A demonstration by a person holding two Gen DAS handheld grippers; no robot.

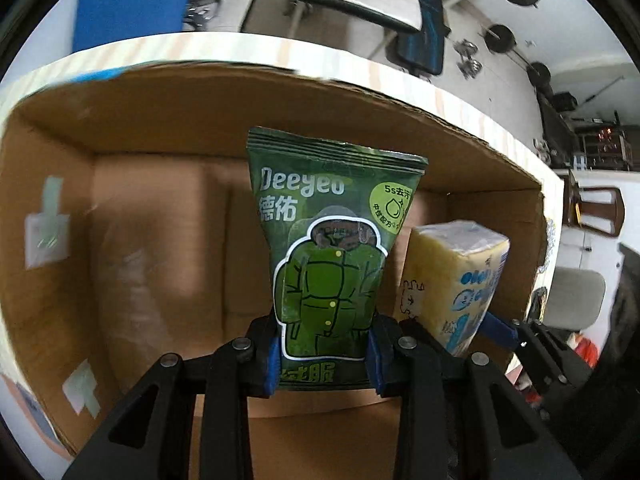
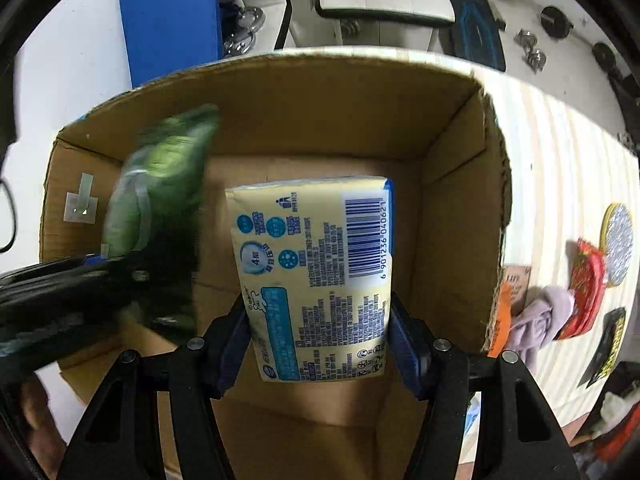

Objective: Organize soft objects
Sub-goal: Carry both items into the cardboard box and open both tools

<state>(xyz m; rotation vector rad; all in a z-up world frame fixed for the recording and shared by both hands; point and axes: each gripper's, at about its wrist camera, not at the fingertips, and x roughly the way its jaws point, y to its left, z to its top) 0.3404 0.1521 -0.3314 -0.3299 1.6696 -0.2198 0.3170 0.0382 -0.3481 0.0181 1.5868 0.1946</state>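
Cardboard box (image 2: 280,120) sits under both loads: left gripper (image 1: 324,354) clamps green wipes pouch (image 1: 332,248), right gripper (image 2: 318,346) clamps yellow tissue pack (image 2: 316,280); crowded together, they could collide or snag the wall on release.

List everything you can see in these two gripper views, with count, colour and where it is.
Wipes pack: one, green, held over the box.
Tissue pack: one, pale yellow and blue, held over the box, beside the wipes pack.
Cardboard box: one, brown, open, on the table.
Table: one, pale wood, under the box.
Cloth: one, lilac, on the table right of the box.
Red packet: one, beside the cloth.
Left gripper: black, blue pads, clamping the wipes pack.
Right gripper: black, blue pads, clamping the tissue pack.
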